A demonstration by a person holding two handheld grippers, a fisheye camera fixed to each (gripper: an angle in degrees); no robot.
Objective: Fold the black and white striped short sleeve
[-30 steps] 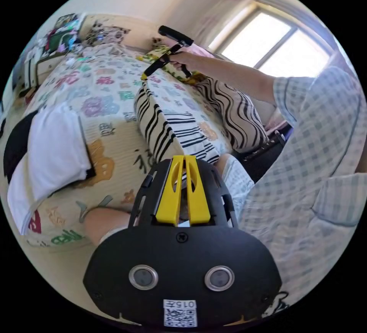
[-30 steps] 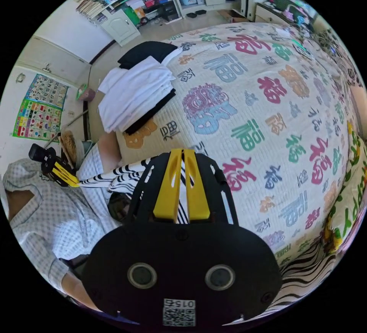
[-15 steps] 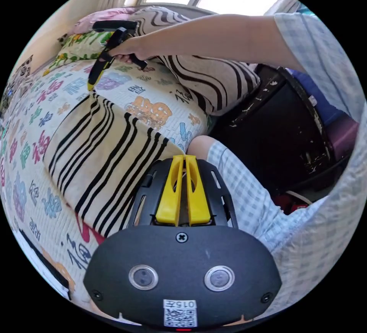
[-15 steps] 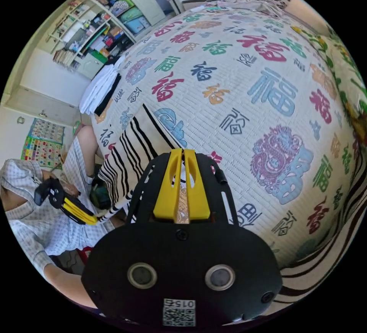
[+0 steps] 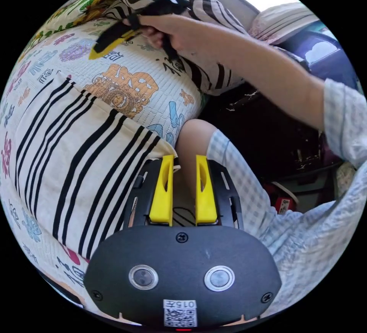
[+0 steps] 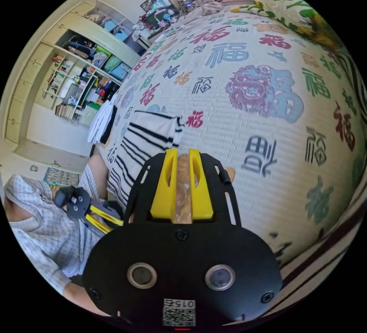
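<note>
The wide bed (image 6: 267,126), covered in a cream quilted spread printed with coloured characters, carries the black and white striped short-sleeve top (image 5: 76,138), spread flat near the edge by the person's knee. It looks light, limp and prone to sliding, so it is best pinched at a hem corner or sleeve edge. The left claw (image 5: 182,191) and right claw (image 6: 179,186) both gape, grasping nothing.

Left tool (image 5: 182,188) jaws parted, empty; right tool (image 6: 182,187) jaws slightly parted.
</note>
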